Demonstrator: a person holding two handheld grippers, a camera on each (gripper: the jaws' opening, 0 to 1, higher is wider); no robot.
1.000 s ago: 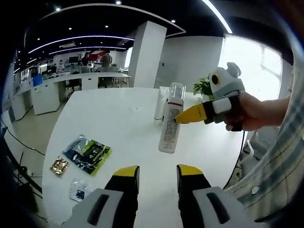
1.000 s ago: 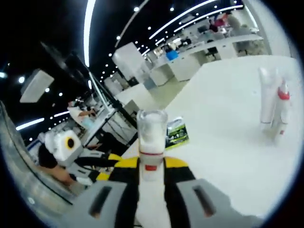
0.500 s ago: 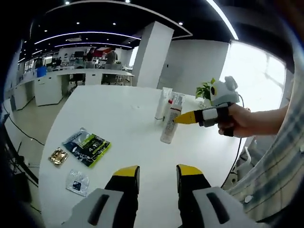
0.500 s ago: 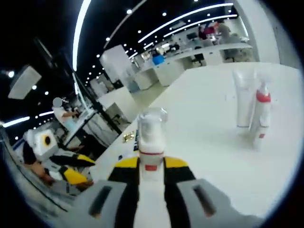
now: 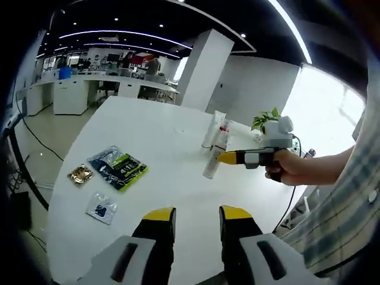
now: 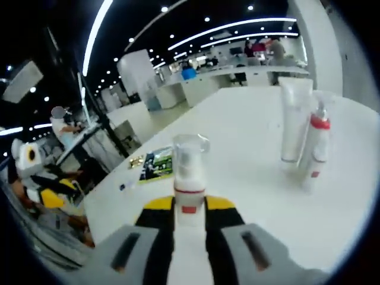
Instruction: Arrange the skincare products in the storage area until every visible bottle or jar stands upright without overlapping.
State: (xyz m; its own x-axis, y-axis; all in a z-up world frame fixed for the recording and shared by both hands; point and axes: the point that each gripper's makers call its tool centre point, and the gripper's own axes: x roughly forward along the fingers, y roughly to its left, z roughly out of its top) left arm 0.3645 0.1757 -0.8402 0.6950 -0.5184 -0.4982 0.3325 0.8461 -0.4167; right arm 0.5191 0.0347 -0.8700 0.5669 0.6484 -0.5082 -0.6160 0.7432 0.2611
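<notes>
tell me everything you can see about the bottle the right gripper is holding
The bottle is a slim white pump bottle with a clear cap over its white pump head and a thin red band with a small red mark beneath. It is clamped between the yellow jaws of the right gripper. In the left gripper view the bottle looks roughly upright, its base at or just above the white table, near a white tube and a red-collared bottle.
</notes>
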